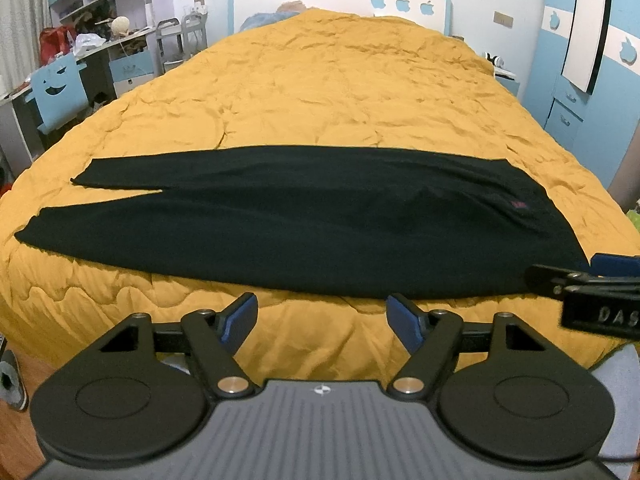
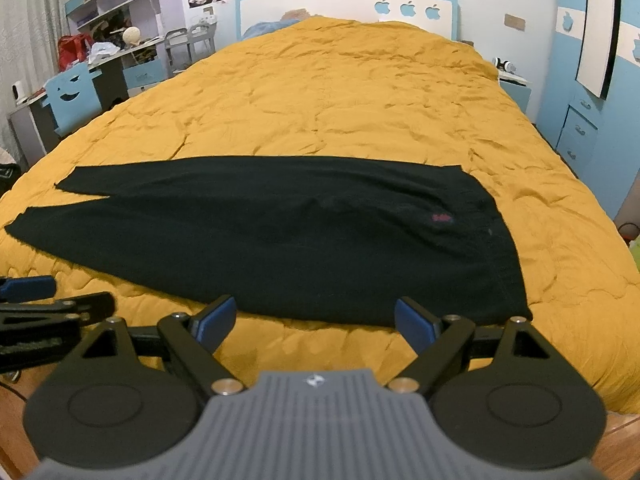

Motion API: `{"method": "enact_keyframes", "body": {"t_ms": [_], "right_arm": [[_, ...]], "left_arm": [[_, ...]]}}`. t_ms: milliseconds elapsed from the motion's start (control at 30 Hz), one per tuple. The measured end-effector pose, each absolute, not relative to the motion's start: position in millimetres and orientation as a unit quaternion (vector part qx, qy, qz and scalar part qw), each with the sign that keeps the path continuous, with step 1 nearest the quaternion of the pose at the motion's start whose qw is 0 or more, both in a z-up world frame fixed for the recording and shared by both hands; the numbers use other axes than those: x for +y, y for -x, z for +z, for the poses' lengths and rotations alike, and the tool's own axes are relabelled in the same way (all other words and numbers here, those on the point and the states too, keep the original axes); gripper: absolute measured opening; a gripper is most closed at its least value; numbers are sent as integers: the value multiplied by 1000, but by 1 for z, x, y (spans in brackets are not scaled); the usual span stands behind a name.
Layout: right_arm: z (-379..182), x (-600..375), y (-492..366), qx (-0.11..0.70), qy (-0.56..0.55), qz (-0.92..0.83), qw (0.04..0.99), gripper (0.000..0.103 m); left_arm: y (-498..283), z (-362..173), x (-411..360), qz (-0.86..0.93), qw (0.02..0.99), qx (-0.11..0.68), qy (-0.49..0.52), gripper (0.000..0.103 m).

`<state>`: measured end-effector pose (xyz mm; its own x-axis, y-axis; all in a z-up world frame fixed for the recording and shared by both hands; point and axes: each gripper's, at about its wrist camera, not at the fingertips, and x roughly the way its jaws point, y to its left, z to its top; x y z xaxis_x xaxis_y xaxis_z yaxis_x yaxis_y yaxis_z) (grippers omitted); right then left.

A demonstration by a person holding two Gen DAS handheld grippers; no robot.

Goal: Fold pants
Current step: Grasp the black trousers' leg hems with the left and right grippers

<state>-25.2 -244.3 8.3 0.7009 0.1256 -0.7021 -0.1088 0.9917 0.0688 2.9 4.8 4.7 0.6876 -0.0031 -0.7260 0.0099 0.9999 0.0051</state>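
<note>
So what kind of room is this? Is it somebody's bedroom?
Most likely a bedroom, probably a child's. A big bed under a yellow quilt fills it, with a blue-and-white headboard cut with apple shapes, and a desk and cluttered shelves stand to the left. Black pants lie flat on the quilt.

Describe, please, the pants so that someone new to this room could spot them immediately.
Start at the big bed under a mustard-yellow quilt. Across its near end the pants lie flat, legs pointing left and waistband right. They are the only black item on the quilt, with a small red mark near the waist.
</note>
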Motion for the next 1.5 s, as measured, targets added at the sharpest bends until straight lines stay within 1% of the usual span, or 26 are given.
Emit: {"method": "enact_keyframes", "body": {"t_ms": [100, 133, 267, 433, 500, 533, 600, 667, 733, 800, 867, 1000, 1067, 1267, 1367, 1400, 1467, 1500], "right_arm": [[7, -257, 16, 374, -18, 59, 925, 83], [6, -265, 11, 368, -21, 58, 928, 83], [2, -293, -4, 342, -28, 68, 937, 83], [-9, -326, -26, 345, 6, 76, 936, 82], [-13, -339, -34, 353, 23, 79, 932, 82], [-16, -345, -38, 357, 29, 81, 930, 80], [-21, -356, -45, 360, 42, 86, 928, 74], [-27, -365, -52, 371, 51, 88, 923, 62], [-34, -375, -59, 385, 53, 92, 917, 54], [-41, -383, -66, 403, 50, 91, 909, 53], [-49, -392, -71, 420, 41, 91, 902, 49], [-62, -405, -80, 457, 11, 76, 886, 47], [-67, -410, -84, 468, 6, 71, 881, 43], [-72, -413, -92, 479, 41, 62, 875, 43], [-72, -406, -91, 479, 86, 82, 870, 43], [-72, -405, -89, 478, 100, 90, 868, 43], [-72, -401, -85, 473, 125, 112, 865, 42], [-72, -399, -83, 473, 135, 123, 862, 42]], "left_arm": [[-9, 6, 15, -7, 922, 386, -11, 80], [-13, 7, 19, -6, 923, 383, -14, 77], [-25, 6, 41, -22, 928, 371, -16, 70], [-39, 4, 75, -40, 939, 335, -66, 70], [-43, 2, 90, -44, 941, 323, -90, 69], [-45, 0, 100, -46, 942, 316, -107, 68], [-50, -8, 119, -46, 938, 315, -137, 68], [-56, -19, 134, -29, 932, 320, -170, 68], [-64, -35, 154, -15, 918, 334, -213, 68], [-71, -48, 170, -6, 902, 354, -248, 68], [-76, -62, 187, 0, 887, 362, -287, 68], [-95, -82, 209, 24, 859, 391, -330, 68], [-105, -90, 217, 36, 840, 405, -359, 68], [-119, -125, 232, 57, 795, 421, -434, 68], [-124, -133, 233, 55, 787, 420, -449, 67], [-124, -135, 232, 56, 785, 419, -453, 64], [-124, -135, 232, 49, 785, 425, -447, 38], [-124, -134, 232, 52, 789, 427, -438, 32]]}}
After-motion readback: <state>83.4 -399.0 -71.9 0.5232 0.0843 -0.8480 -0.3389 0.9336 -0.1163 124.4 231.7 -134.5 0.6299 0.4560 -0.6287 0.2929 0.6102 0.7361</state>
